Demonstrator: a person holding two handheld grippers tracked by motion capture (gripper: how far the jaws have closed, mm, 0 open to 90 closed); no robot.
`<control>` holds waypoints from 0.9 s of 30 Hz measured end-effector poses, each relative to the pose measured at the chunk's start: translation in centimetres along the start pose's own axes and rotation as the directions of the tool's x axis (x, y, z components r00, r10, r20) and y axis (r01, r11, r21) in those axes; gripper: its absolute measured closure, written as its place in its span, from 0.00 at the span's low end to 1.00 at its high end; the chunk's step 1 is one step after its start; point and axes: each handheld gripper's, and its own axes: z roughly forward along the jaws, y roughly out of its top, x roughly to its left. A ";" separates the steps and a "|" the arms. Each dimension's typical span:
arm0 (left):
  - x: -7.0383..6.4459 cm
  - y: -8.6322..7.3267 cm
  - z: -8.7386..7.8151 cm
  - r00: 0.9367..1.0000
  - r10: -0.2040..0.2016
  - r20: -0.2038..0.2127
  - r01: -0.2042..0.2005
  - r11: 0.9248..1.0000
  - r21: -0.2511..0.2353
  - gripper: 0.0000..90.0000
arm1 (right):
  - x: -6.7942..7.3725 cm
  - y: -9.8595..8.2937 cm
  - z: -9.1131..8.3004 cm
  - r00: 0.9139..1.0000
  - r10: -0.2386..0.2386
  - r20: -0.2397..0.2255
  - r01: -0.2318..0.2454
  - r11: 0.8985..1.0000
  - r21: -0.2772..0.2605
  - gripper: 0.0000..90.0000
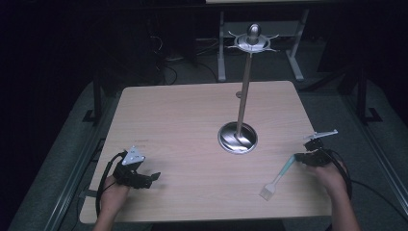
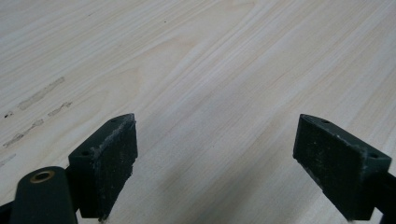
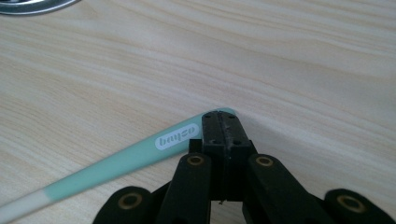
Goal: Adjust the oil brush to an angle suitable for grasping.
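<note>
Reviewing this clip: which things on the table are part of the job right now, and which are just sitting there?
In use:
- right gripper, shut on the end of the mint-green brush
- wooden table, where the brush head rests

Idle:
- metal hook stand, untouched mid-table
- left gripper, open over bare wood

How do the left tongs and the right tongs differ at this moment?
The left tongs are wide open with bare table between their jaws; the right tongs are shut on the green brush handle. The left tongs hold nothing, while the right tongs grip the handle's end. Both are black and sit low near the table's near edge.
</note>
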 end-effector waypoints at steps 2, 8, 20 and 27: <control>0.0 0.0 0.0 1.000 0.000 0.001 0.000 1.000 -0.001 0.15 | -0.1 0.0 0.0 1.000 0.003 -0.008 -0.003 1.000 -0.006 1.00; -0.1 0.0 0.1 1.000 -0.008 0.006 0.008 1.000 0.004 0.15 | 0.2 0.2 0.3 1.000 -0.009 -0.029 0.009 1.000 -0.023 1.00; -0.1 0.0 0.1 1.000 0.006 0.007 -0.006 1.000 0.011 0.15 | 1.7 1.1 1.1 0.998 -0.036 -0.059 0.034 0.999 -0.039 1.00; -0.1 0.0 0.2 1.000 0.007 0.009 -0.007 1.000 0.012 0.15 | 2.7 1.8 1.8 0.996 -0.057 -0.070 0.053 0.997 -0.048 1.00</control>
